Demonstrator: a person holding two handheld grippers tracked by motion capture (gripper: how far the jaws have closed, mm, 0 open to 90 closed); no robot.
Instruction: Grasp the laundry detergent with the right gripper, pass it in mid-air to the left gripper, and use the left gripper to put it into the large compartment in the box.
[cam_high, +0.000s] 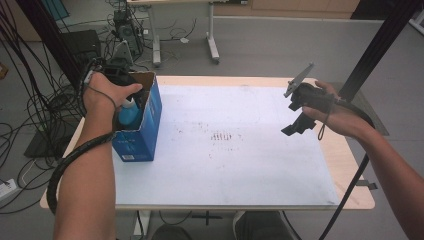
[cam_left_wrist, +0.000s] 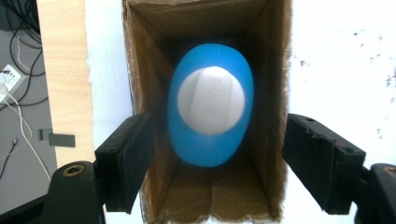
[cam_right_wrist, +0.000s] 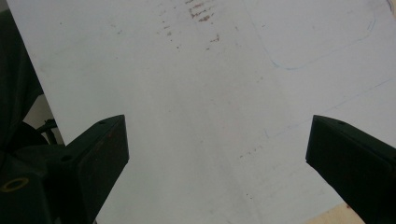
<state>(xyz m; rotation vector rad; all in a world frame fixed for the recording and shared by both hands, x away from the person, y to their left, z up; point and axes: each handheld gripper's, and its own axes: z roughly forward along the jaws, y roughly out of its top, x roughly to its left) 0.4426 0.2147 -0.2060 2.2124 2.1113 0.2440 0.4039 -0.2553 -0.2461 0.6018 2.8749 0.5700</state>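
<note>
A blue cardboard box (cam_high: 147, 131) stands open-topped at the left edge of the white mat (cam_high: 240, 160). Inside it stands a blue bottle (cam_high: 128, 116) with a white cap (cam_left_wrist: 211, 100), seen from straight above in the left gripper view. My left gripper (cam_left_wrist: 217, 158) hangs over the box mouth (cam_left_wrist: 273, 70) pointing down. Its jaws stand apart on either side of the bottle (cam_left_wrist: 191, 140), and the pads (cam_left_wrist: 133, 158) do not touch it. My right gripper (cam_high: 295, 117) hovers over the right part of the mat, wide open with nothing between its jaws (cam_right_wrist: 217, 154).
The mat (cam_right_wrist: 210, 70) covers most of a wooden table (cam_high: 347, 160), leaving bare wood strips at the left and right. Cables (cam_high: 35, 105) and equipment lie on the floor to the left. A desk's legs (cam_high: 212, 42) stand behind the table, and a black post (cam_high: 380, 45) rises at the back right.
</note>
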